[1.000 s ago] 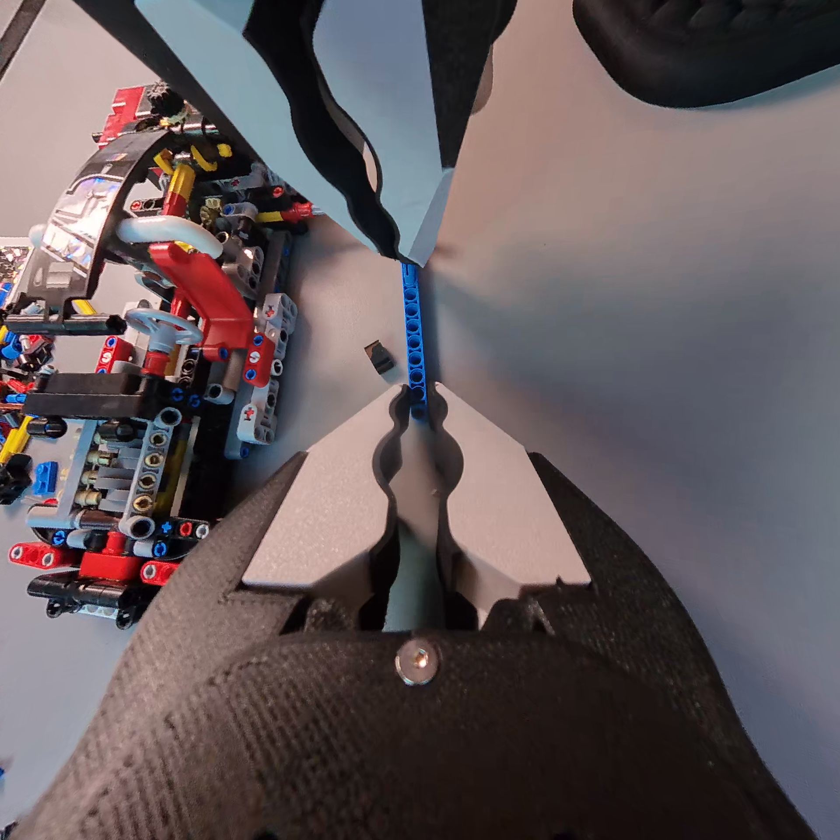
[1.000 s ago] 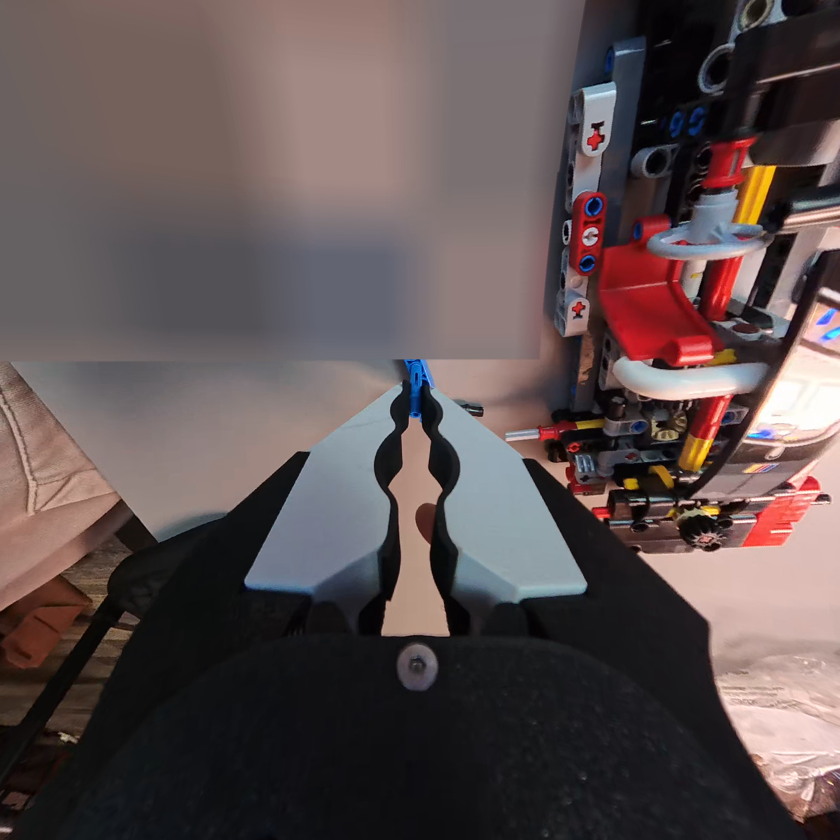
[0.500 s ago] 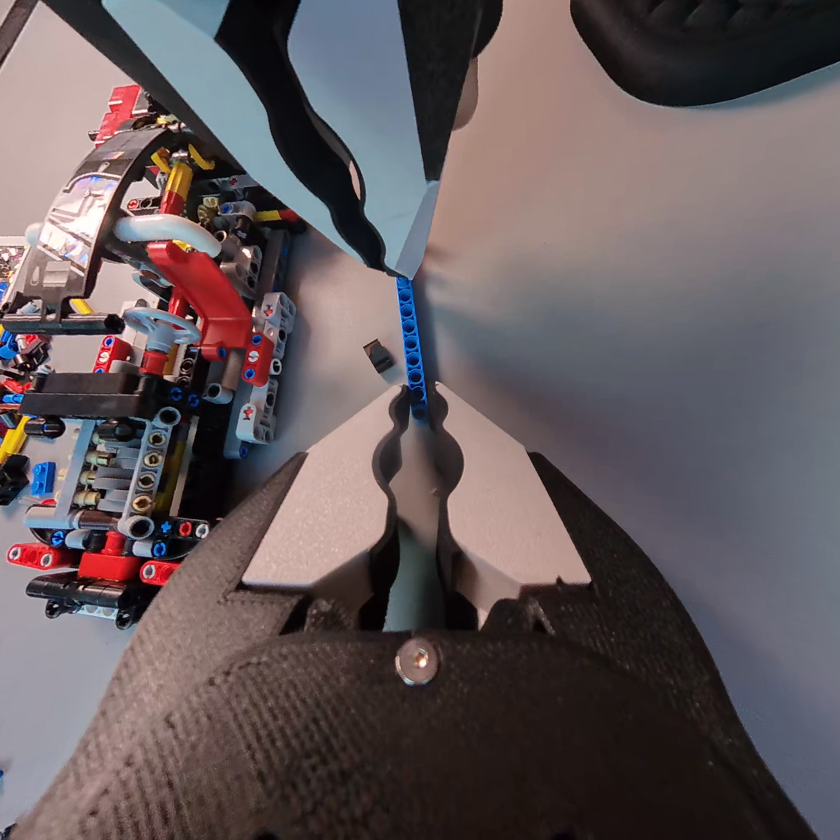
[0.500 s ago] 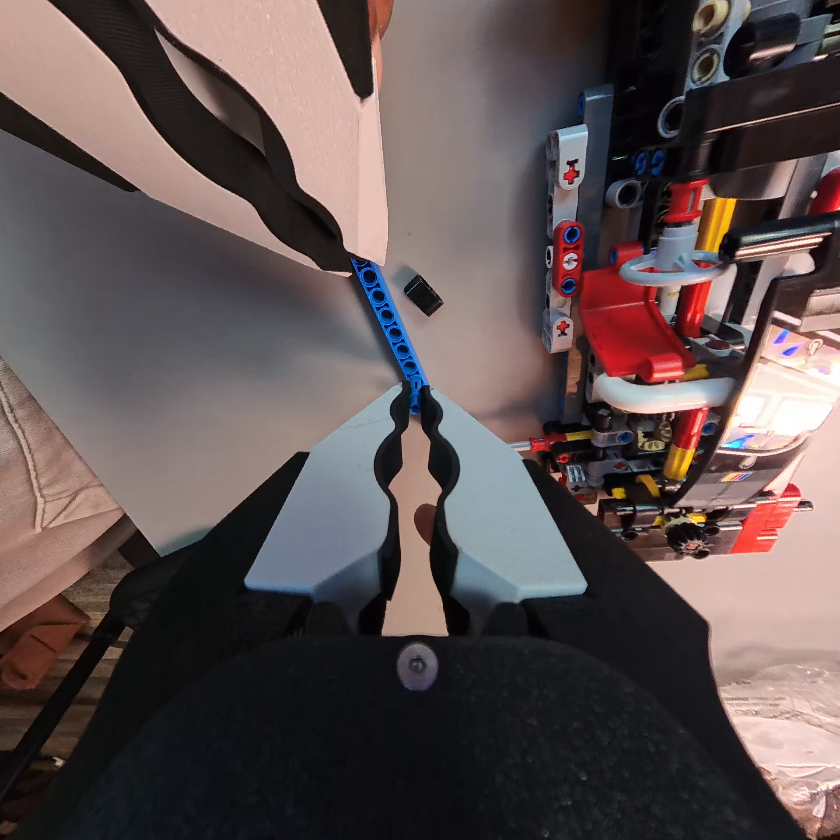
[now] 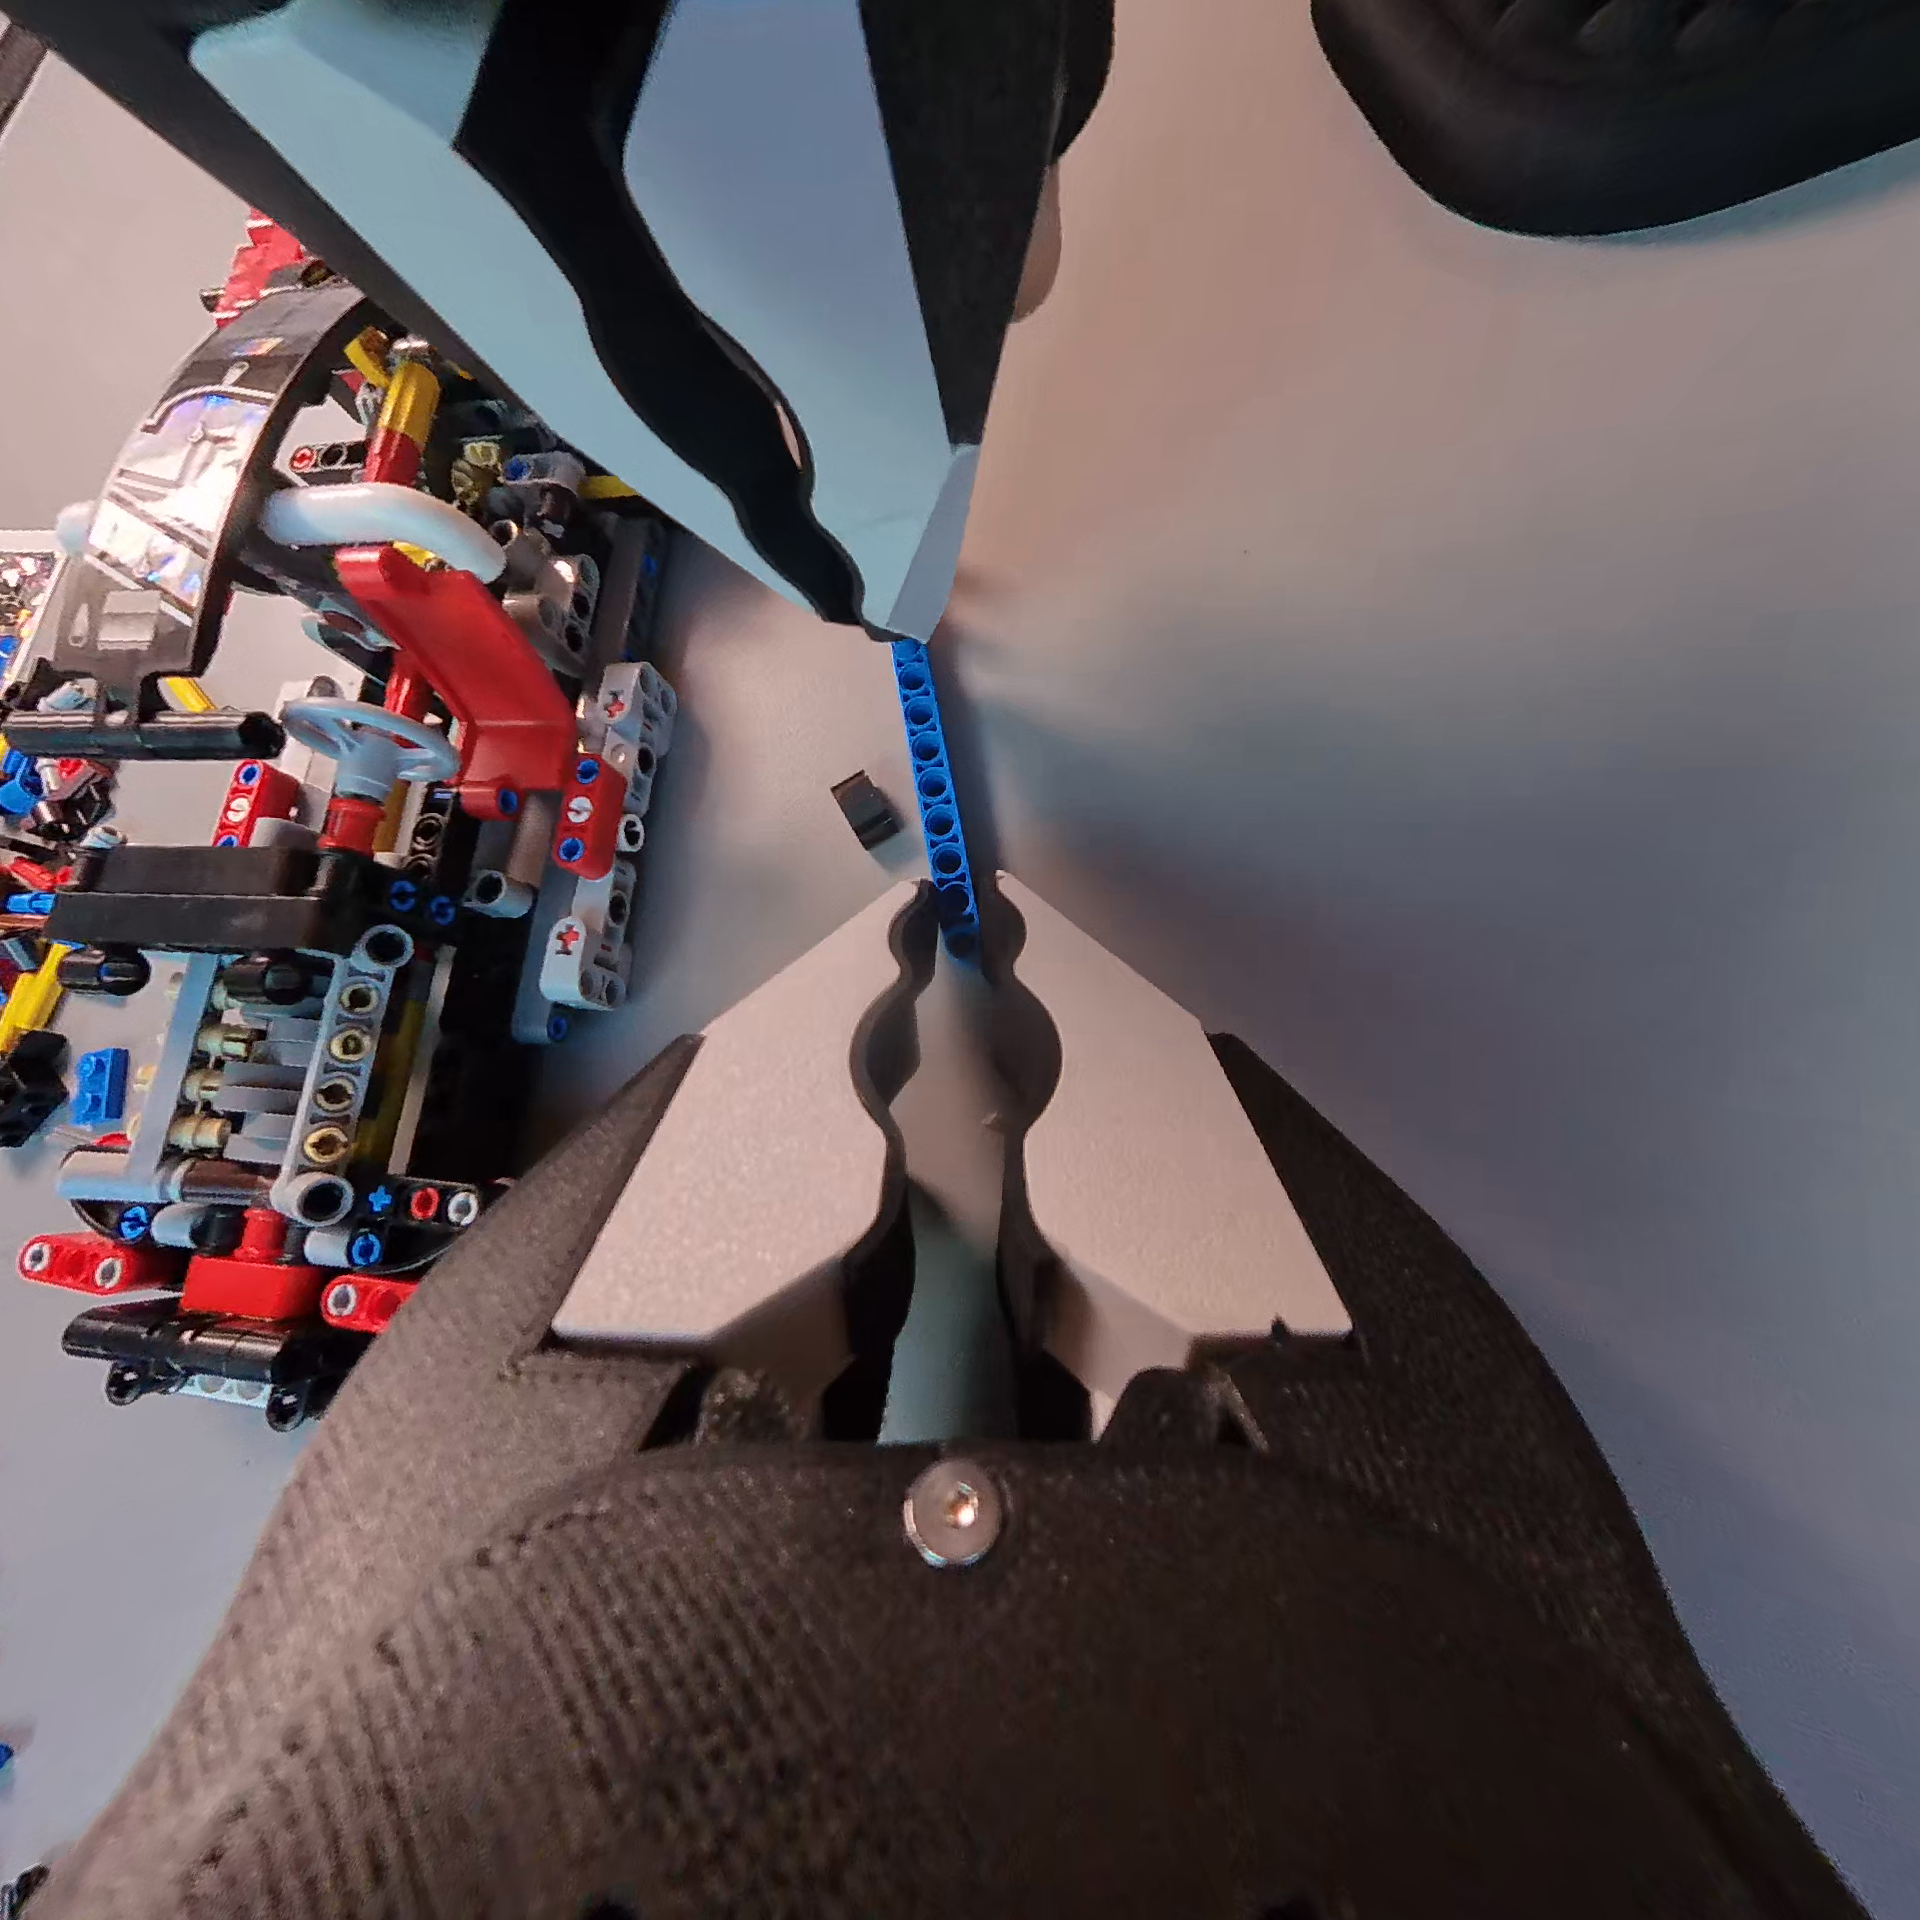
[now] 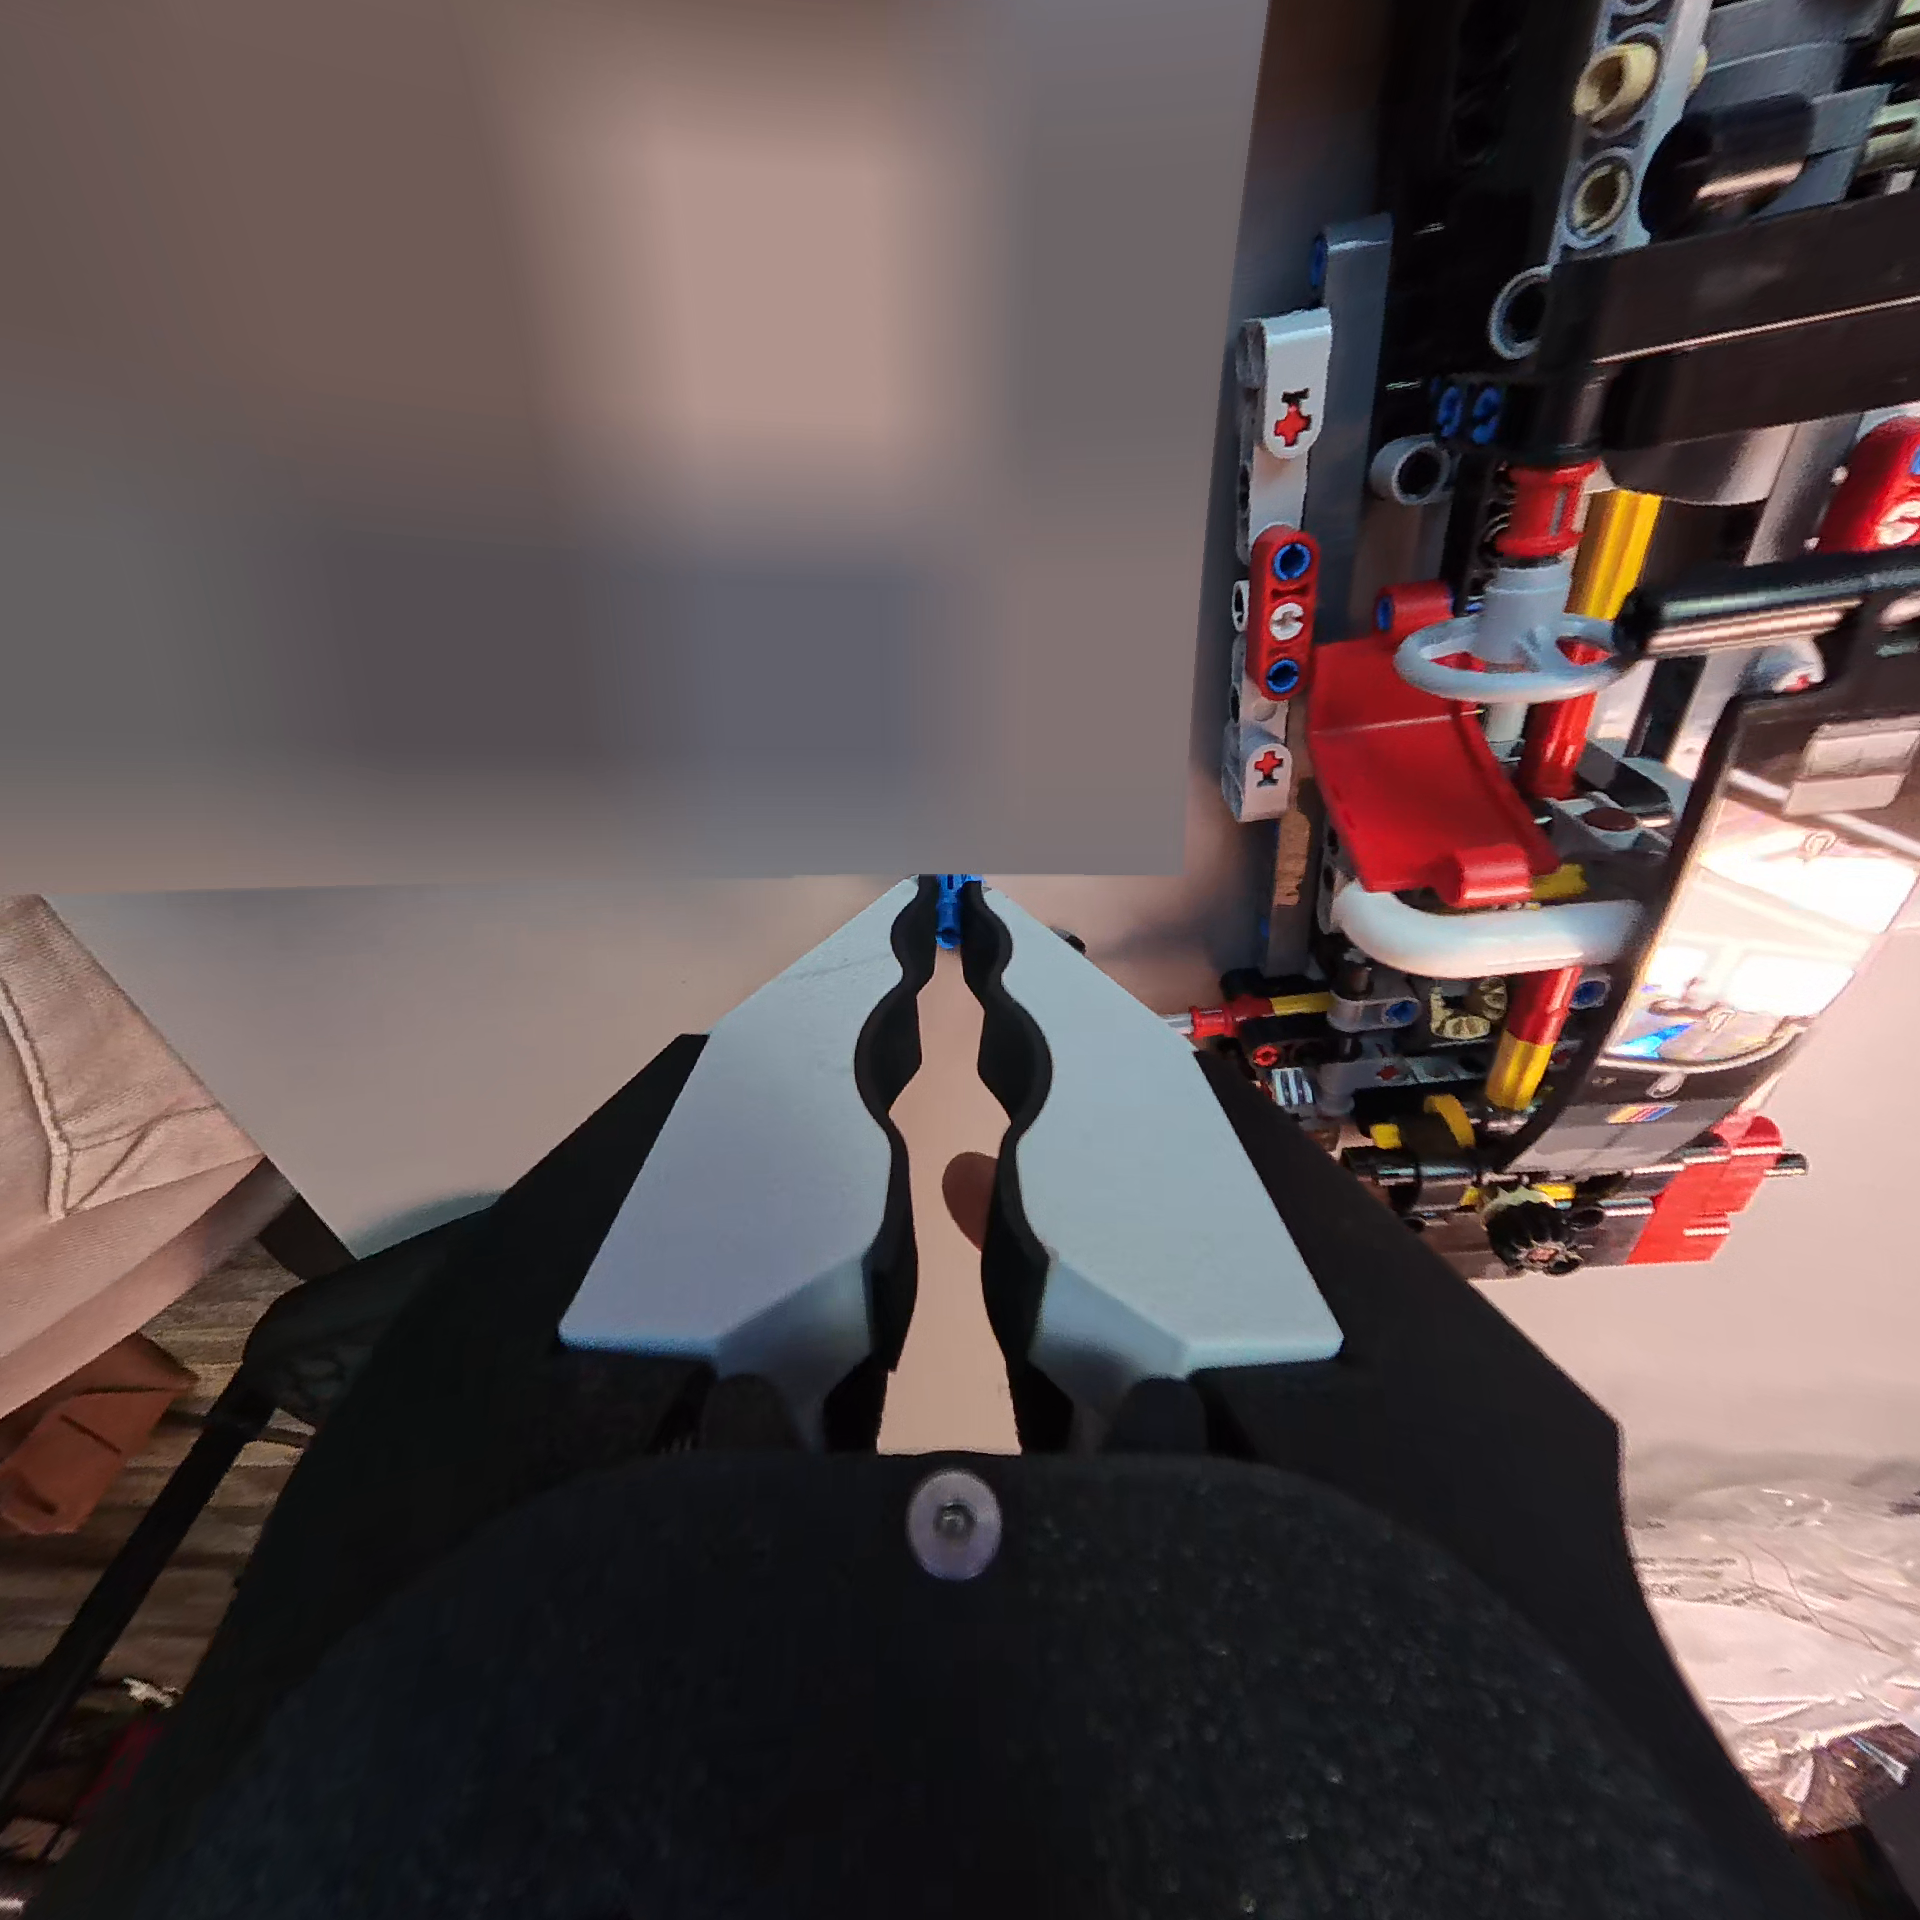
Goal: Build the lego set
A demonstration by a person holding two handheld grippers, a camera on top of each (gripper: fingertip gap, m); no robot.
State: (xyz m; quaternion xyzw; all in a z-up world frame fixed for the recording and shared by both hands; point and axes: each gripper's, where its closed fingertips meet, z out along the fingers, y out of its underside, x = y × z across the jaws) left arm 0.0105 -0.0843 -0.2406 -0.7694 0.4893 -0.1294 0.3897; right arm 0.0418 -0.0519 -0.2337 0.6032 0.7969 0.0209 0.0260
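A long blue beam with holes (image 5: 935, 790) is held at both ends above the grey table. My left gripper (image 5: 958, 904) is shut on its near end. My right gripper (image 6: 948, 904) is shut on the other end (image 6: 948, 916); it shows in the left wrist view (image 5: 894, 613) coming in from the top. A small black piece (image 5: 864, 808) lies on the table just left of the beam. The half-built vehicle model (image 5: 343, 831) with a red seat and a grey steering wheel lies left of the grippers and shows at the right of the right wrist view (image 6: 1538, 727).
Loose small pieces (image 5: 42, 1039) lie at the far left past the model. A black padded object (image 5: 1621, 94) sits at the top right. A clear plastic bag (image 6: 1787, 1621) lies at the lower right of the right wrist view. The table edge (image 6: 312, 1226) runs at its lower left.
Both grippers keep their hold on the blue beam. The right wrist view has shifted so the model looks closer and larger, and a blurred patch now covers the beam and left gripper there.
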